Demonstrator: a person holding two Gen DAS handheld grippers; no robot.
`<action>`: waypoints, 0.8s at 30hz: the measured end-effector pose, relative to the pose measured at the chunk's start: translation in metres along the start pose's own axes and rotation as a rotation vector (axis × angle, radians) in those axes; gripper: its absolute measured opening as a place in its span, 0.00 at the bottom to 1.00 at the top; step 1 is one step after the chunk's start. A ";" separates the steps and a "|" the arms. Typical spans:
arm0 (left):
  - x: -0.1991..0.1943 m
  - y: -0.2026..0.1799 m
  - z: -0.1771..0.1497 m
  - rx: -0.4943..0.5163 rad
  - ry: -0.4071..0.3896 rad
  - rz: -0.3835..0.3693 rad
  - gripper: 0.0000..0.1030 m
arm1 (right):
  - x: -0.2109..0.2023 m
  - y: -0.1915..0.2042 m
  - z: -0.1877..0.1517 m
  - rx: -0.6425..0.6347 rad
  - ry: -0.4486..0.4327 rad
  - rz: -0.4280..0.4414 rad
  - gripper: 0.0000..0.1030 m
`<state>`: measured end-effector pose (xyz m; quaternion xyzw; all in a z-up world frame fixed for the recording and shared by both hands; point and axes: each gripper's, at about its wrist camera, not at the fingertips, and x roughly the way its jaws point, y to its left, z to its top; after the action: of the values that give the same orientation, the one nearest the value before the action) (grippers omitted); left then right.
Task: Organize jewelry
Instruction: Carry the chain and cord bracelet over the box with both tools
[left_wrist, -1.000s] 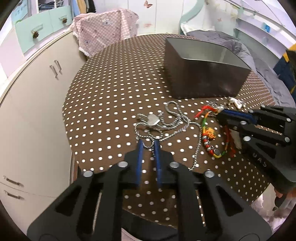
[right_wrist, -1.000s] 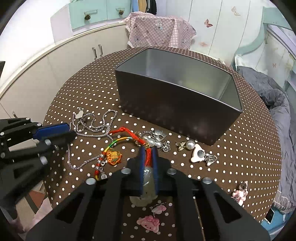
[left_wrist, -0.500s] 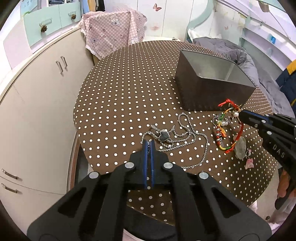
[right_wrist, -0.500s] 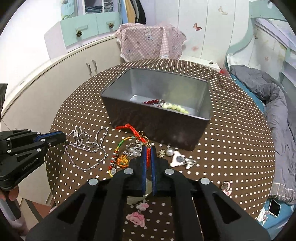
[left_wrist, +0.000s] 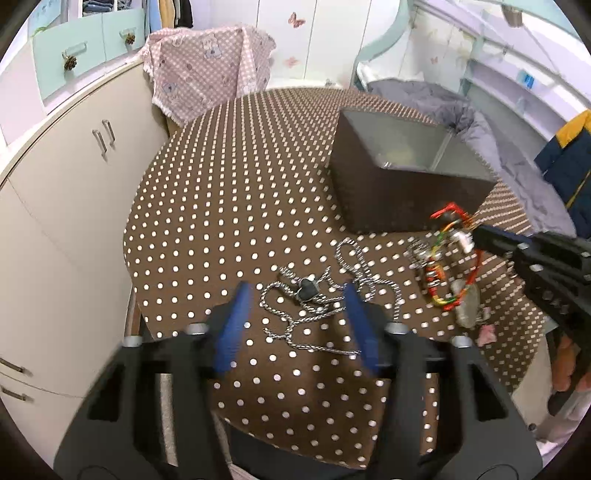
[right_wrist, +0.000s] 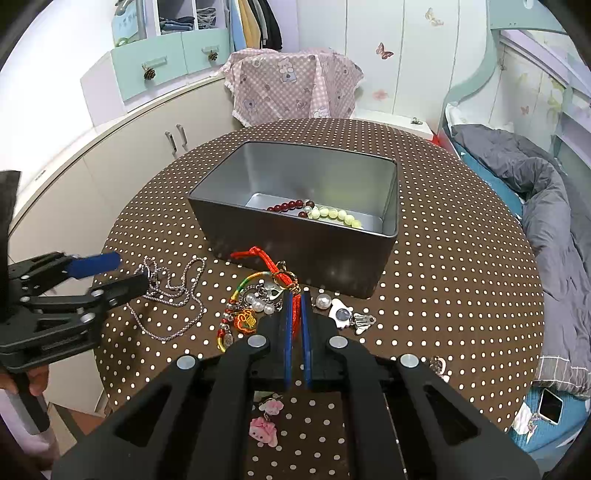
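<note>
My right gripper (right_wrist: 294, 295) is shut on a red cord bracelet (right_wrist: 275, 271) with coloured beads and charms, held above the table in front of the grey metal box (right_wrist: 384, 254). The bracelet hangs from it in the left wrist view (left_wrist: 443, 258). Dark red and pale green bead bracelets (right_wrist: 317, 212) lie in the box. My left gripper (left_wrist: 295, 295) is open and empty over a silver chain necklace (left_wrist: 317, 302) with a dark heart pendant, lying on the dotted brown table (left_wrist: 229, 206).
Pearl and silver charms (right_wrist: 343, 314) lie by the box's front. Pink charms (right_wrist: 264, 430) lie near the table's front edge. A cabinet (left_wrist: 74, 184) stands left, a pink-covered chair (right_wrist: 291, 88) behind, a bed (right_wrist: 535, 192) to the right.
My left gripper has opened and backed off above the silver chain. My right gripper has lifted the red cord bracelet higher, and the box interior now shows.
</note>
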<state>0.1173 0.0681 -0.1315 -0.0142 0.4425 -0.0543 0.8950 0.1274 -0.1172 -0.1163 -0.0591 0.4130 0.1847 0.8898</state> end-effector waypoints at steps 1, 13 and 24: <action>0.005 0.000 0.000 0.004 0.008 0.005 0.32 | 0.000 0.000 0.000 -0.001 0.000 0.000 0.03; 0.008 0.006 0.003 0.010 -0.033 0.021 0.13 | -0.005 -0.005 0.003 0.014 -0.011 -0.011 0.03; -0.020 -0.004 0.018 0.033 -0.108 0.008 0.13 | -0.024 -0.012 0.015 0.013 -0.071 -0.028 0.03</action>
<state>0.1196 0.0663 -0.1042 -0.0006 0.3928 -0.0574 0.9178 0.1286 -0.1315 -0.0883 -0.0522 0.3817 0.1715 0.9067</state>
